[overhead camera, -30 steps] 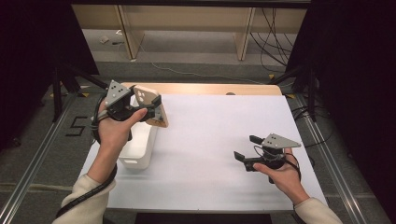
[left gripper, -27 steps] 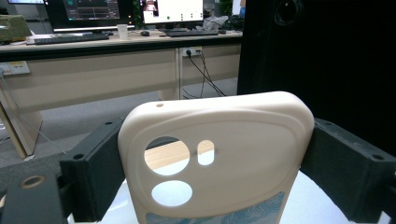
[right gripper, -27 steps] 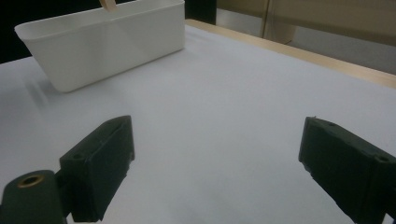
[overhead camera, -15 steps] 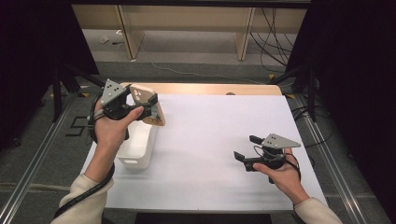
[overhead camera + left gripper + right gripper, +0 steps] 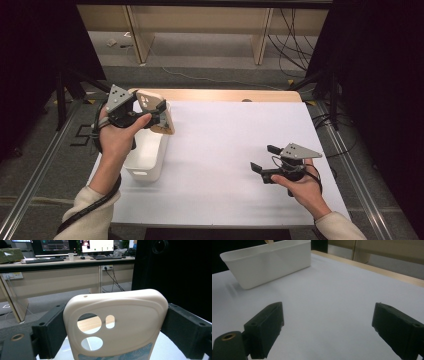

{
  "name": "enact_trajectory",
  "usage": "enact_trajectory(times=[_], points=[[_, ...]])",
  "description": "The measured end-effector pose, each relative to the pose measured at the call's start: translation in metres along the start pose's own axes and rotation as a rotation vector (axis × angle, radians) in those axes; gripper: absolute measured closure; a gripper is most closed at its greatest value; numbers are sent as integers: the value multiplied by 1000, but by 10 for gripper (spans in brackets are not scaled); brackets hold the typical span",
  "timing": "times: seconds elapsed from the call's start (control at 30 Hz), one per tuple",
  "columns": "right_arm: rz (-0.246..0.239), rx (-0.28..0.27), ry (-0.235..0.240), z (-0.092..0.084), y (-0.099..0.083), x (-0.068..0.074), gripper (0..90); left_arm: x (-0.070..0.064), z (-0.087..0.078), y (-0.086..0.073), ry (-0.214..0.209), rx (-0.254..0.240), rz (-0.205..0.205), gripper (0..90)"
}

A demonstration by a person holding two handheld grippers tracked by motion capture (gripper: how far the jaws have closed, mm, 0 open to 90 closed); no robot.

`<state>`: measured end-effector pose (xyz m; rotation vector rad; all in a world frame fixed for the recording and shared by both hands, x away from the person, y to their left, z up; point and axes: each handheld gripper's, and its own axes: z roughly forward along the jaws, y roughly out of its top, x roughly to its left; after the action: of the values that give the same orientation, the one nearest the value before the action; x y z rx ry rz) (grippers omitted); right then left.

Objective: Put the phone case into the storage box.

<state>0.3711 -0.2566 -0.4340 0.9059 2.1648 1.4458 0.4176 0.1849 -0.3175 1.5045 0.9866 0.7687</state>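
1. Since a second ago, the left gripper [image 5: 159, 113] has carried the phone case [image 5: 156, 111] slightly up the table.
2. Smooth, cream, rounded case with camera cutouts — clamped by its edges above the white plastic bin [image 5: 145, 159].
3. Right gripper [image 5: 261, 161] rests low — jaws wide, nothing held.

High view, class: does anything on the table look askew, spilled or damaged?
Nothing stands out. The white bin sits upright on the white table, the left hand-held gripper holds a beige phone case above it, and the right hand-held gripper is open.
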Motion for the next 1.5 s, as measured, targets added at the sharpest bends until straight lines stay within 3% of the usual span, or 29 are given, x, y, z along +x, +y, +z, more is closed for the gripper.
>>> enact_trajectory(times=[1.5], points=[[1,2,-1,0,0,-1,114,15,0,-5,52,16,2,109]])
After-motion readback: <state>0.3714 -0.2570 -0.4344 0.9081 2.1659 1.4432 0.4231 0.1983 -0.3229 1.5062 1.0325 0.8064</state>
